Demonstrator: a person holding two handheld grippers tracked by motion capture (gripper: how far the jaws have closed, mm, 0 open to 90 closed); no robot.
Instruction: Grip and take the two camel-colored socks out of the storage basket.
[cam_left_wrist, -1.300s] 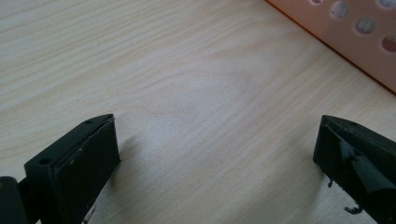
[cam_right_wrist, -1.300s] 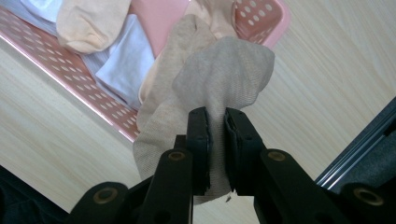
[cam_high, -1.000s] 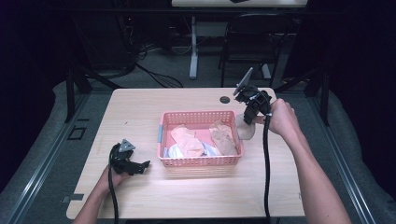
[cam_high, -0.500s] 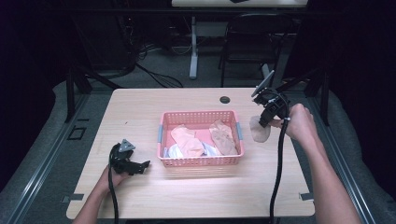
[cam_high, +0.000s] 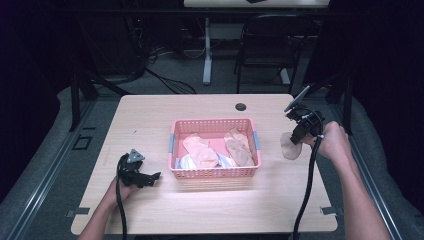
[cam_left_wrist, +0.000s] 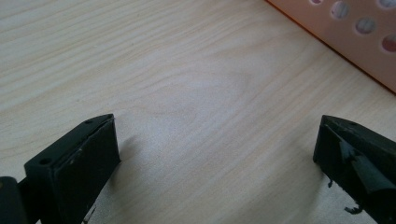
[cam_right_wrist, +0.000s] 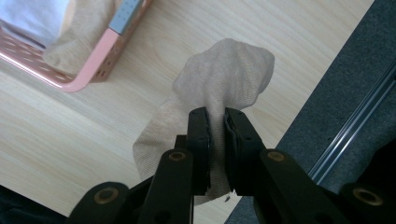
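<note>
The pink basket (cam_high: 215, 172) blocks the desk's (cam_high: 150, 115) middle. Bare wood runs along the far edge, the near edge and the left side.

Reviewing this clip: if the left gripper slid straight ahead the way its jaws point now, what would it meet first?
Probably the pink basket. The left gripper lies open on the table, aimed at the basket's near left corner; between them is bare wood.

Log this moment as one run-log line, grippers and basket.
right gripper: shut on beige sock, held right of pink basket | left gripper: open, low over table | basket: holds more socks
</note>
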